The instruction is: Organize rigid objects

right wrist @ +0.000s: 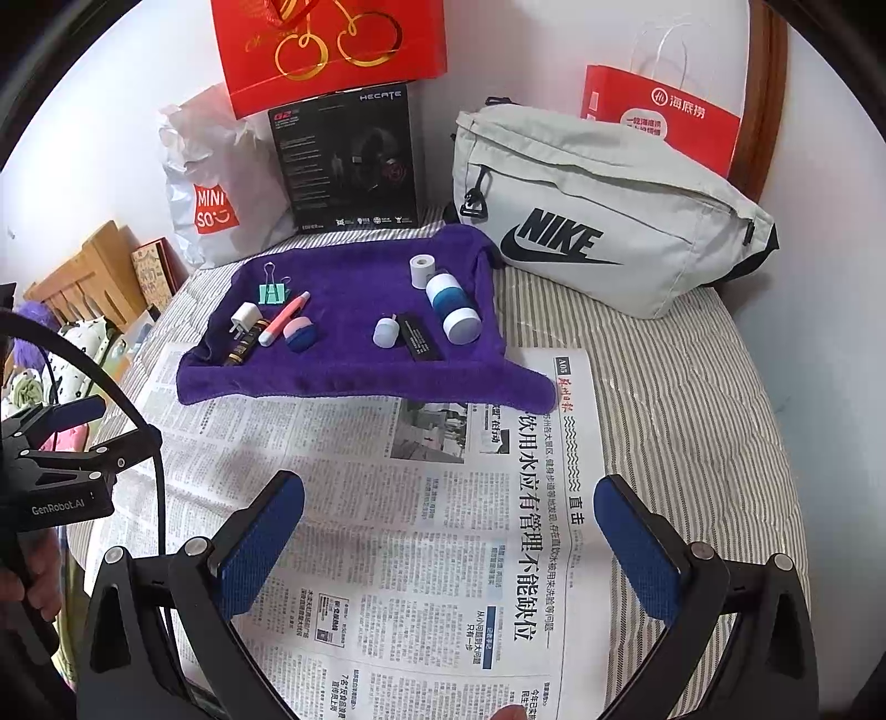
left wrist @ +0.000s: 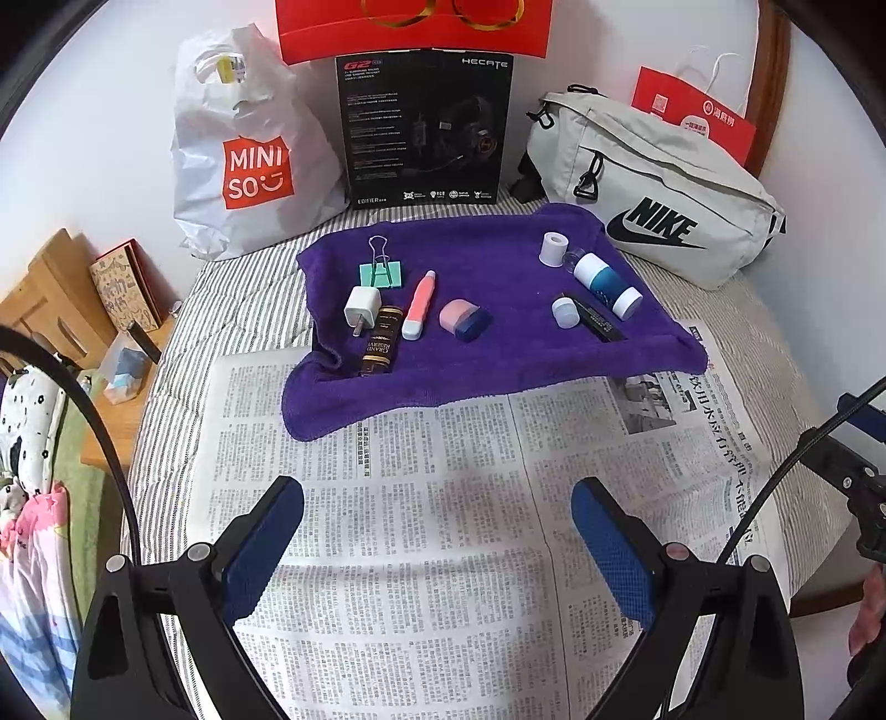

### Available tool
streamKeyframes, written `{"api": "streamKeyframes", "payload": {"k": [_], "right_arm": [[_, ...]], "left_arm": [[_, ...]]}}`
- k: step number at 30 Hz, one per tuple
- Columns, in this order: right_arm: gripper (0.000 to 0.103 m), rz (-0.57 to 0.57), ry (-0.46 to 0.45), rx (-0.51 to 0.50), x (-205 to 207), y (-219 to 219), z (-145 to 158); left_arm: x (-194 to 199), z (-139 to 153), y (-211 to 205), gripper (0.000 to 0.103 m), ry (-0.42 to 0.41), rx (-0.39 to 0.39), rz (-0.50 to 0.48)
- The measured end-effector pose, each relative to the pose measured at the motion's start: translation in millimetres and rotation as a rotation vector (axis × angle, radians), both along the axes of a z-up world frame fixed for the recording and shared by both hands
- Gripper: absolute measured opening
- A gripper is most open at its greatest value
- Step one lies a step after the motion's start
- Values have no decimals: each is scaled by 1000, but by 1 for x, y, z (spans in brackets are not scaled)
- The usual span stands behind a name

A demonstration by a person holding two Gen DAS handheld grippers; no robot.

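A purple towel (left wrist: 487,354) (right wrist: 343,376) lies over a raised tray on the bed. On its left lie a green binder clip (left wrist: 381,271), a white charger plug (left wrist: 362,307), a small brown bottle (left wrist: 381,340), a pink pen (left wrist: 419,303) and a pink-and-blue eraser (left wrist: 464,320). On its right lie a white tape roll (left wrist: 552,249), a blue-and-white bottle (left wrist: 606,283) (right wrist: 453,304), a small white cap (left wrist: 565,311) and a black stick (left wrist: 601,324). My left gripper (left wrist: 437,518) and my right gripper (right wrist: 448,515) are both open and empty above the newspaper (left wrist: 443,554) (right wrist: 387,554), short of the towel.
Behind the towel stand a white Miniso bag (left wrist: 243,155), a black headset box (left wrist: 423,127), red paper bags (right wrist: 332,50) and a grey Nike bag (left wrist: 653,188) (right wrist: 598,210). A wooden stand with a notebook (left wrist: 124,282) is at the left bed edge. My left gripper also shows at the left of the right wrist view (right wrist: 61,443).
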State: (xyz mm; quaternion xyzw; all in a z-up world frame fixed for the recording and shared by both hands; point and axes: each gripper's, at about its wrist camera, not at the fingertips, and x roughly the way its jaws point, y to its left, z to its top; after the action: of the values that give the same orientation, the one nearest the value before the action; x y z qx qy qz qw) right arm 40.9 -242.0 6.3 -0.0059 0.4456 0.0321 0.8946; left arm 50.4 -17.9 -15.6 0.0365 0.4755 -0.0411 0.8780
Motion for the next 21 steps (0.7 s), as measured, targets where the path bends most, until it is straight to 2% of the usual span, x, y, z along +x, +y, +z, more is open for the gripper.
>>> {"api": "streamKeyframes", "payload": {"k": [21], "right_arm": [[103, -2, -3, 1, -1, -2, 1]], "left_arm": [[1, 0, 3, 98, 4, -7, 8]]}}
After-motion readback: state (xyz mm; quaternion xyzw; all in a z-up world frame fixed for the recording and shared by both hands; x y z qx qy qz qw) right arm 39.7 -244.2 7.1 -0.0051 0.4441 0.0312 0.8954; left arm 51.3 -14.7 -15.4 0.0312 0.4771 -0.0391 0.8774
